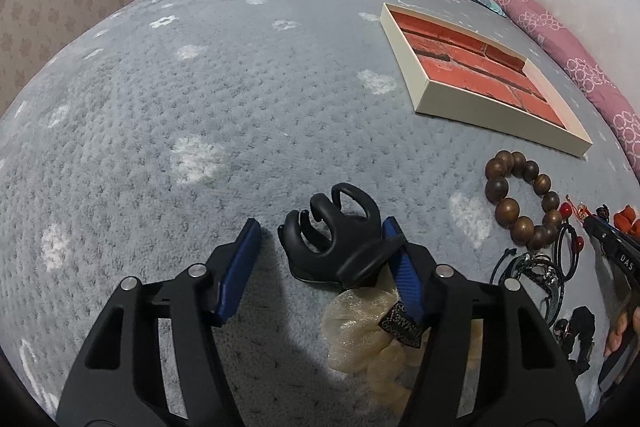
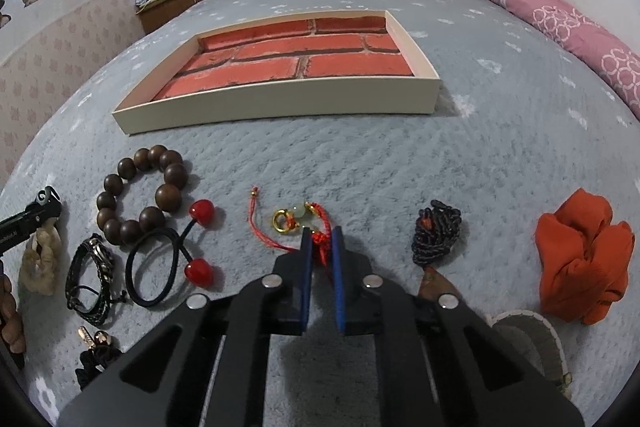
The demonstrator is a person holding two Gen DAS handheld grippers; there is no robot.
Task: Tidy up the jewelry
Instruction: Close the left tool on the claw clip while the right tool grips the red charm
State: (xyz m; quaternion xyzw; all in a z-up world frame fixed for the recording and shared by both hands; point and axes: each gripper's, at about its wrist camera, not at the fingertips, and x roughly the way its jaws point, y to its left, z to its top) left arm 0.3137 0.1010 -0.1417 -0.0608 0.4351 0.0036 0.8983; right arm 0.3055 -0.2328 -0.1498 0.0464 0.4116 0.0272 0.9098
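Observation:
In the left wrist view a black hair claw (image 1: 340, 235) lies on the grey bedspread between the blue pads of my left gripper (image 1: 320, 227). The claw's handle leans on the right pad (image 1: 404, 267), while the left pad stands clear of it, so this gripper is open. In the right wrist view my right gripper (image 2: 322, 233) is shut on the knotted end of a red cord bracelet (image 2: 320, 245). The bracelet's gold ring and pale bead (image 2: 292, 217) lie just ahead of the tips. A cream tray (image 2: 280, 99) lined with red brick print sits further up the bed, nothing in it.
On the bedspread lie a wooden bead bracelet (image 2: 140, 195), a black hair tie with red cherries (image 2: 160, 267), a braided black bracelet (image 2: 90, 279), a beige scrunchie (image 1: 360, 331), a dark bead string (image 2: 436, 235) and an orange scrunchie (image 2: 580, 259). A pink bolster (image 2: 560, 19) lines the right edge.

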